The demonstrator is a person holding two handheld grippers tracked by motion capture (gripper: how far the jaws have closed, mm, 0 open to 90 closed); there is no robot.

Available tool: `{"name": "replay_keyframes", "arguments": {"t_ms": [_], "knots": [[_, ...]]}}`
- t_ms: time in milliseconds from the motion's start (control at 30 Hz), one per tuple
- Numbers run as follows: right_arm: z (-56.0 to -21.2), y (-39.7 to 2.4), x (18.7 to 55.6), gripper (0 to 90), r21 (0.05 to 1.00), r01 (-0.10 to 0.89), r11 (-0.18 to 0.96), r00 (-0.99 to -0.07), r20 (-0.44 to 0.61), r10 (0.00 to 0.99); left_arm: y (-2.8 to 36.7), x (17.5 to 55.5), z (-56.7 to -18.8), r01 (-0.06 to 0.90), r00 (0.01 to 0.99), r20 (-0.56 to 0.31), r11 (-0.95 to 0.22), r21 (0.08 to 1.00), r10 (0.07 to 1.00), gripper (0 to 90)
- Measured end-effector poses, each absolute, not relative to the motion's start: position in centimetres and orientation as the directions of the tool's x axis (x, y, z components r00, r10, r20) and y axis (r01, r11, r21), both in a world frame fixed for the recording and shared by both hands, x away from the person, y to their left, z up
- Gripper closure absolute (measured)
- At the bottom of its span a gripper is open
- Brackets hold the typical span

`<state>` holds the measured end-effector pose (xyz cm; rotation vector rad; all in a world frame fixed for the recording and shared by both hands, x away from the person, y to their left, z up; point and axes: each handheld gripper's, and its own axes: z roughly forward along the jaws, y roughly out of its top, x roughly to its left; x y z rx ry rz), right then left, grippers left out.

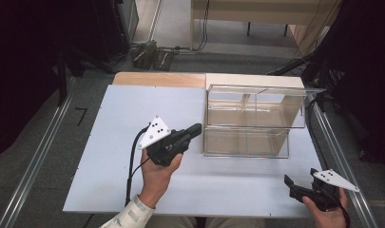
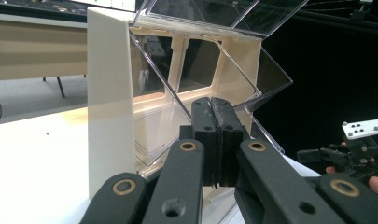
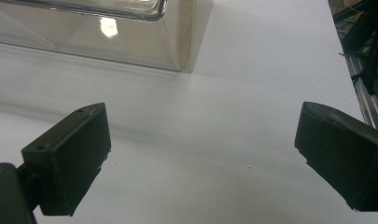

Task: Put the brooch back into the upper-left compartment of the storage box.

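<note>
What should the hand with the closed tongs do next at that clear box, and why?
Probably nudge the left tongs forward to the front flap of the clear bin. Their jaws are shut and their tip sits right beside the bin's left edge, while the right tongs wait open, apart from it, over the table.

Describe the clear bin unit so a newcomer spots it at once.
Start at the white table. On its far right side stands the bin unit, two stacked clear tilt-out bins in a cream frame. The shut left gripper points at its lower left corner; nothing else on the table is see-through.
</note>
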<state>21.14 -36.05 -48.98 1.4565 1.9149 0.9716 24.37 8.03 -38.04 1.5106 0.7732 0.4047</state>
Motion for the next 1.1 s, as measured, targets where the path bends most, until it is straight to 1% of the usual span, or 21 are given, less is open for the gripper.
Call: {"name": "replay_keyframes", "arguments": {"t_ms": [1100], "knots": [[-49.0,-36.1,21.2,2.1,0.803,0.576,0.156,-0.275,0.011,0.961,5.8,26.6,-37.3,0.216,0.722,-0.198,0.055,0.975,0.663,90.0]]}}
